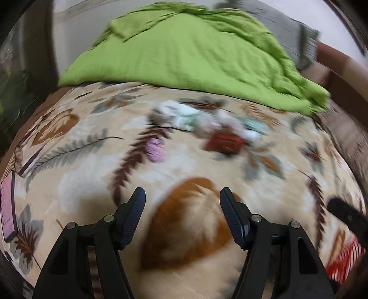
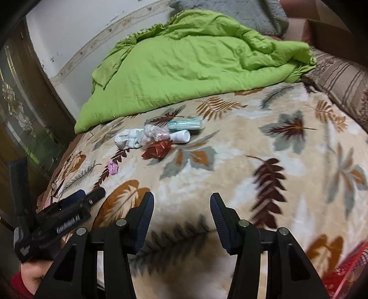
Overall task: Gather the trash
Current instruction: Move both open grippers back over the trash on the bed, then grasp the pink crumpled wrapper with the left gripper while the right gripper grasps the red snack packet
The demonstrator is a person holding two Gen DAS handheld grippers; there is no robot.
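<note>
A cluster of trash lies on the leaf-patterned blanket (image 2: pixel 230 161): a red wrapper (image 2: pixel 157 149), a clear plastic wrapper (image 2: pixel 154 134), white crumpled paper (image 2: pixel 127 139), a white tube (image 2: pixel 181 136), a teal packet (image 2: pixel 185 125) and a small pink wad (image 2: pixel 113 167). In the blurred left wrist view the red wrapper (image 1: pixel 223 143) and pink wad (image 1: pixel 155 149) show ahead. My left gripper (image 1: pixel 182 195) is open and empty, well short of the trash; it also shows in the right wrist view (image 2: pixel 92 195). My right gripper (image 2: pixel 181 200) is open and empty above the blanket.
A green quilt (image 2: pixel 188 69) is piled at the back of the bed, a grey pillow (image 2: pixel 241 11) behind it. A striped cushion (image 2: pixel 340 78) lies at right. A red mesh basket (image 2: pixel 347 269) sits at the lower right. A phone (image 1: pixel 8 207) lies at the left edge.
</note>
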